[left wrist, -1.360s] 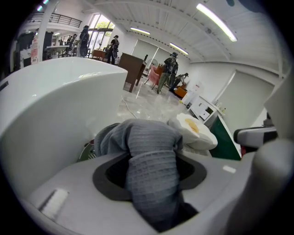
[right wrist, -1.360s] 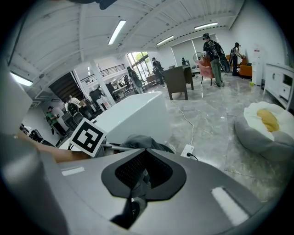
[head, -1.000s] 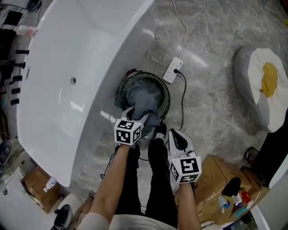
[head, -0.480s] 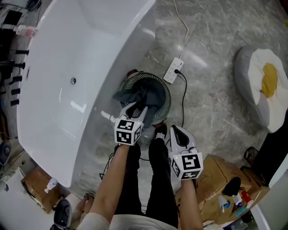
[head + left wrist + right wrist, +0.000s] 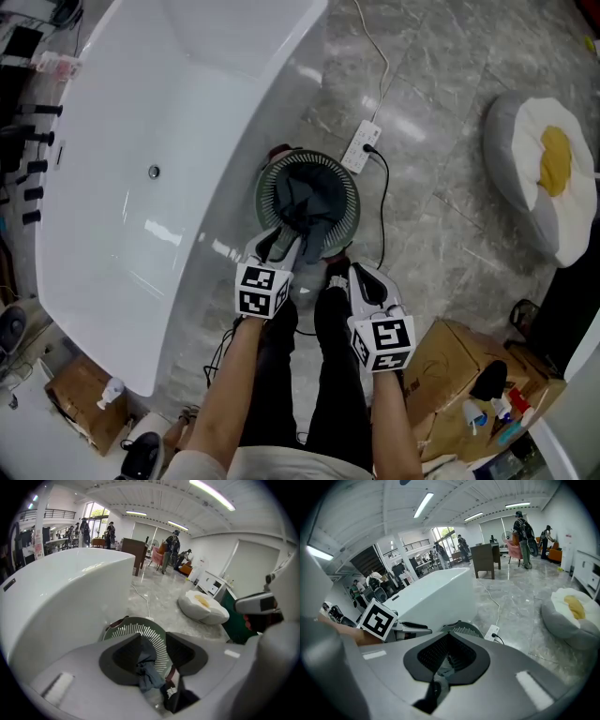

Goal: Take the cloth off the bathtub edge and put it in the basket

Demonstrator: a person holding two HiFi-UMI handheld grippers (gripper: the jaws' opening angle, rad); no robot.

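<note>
Marble floor (image 5: 450, 225) beside the white bathtub (image 5: 141, 122), with the grey cloth (image 5: 305, 202) lying bunched inside the green slatted basket (image 5: 353, 202) (close against the tub's outer wall); left gripper (image 5: 286, 242) hovers over the basket's near rim, jaws apart and gripping nothing, right gripper (image 5: 366, 281) beside it, jaws closed and empty.
</note>
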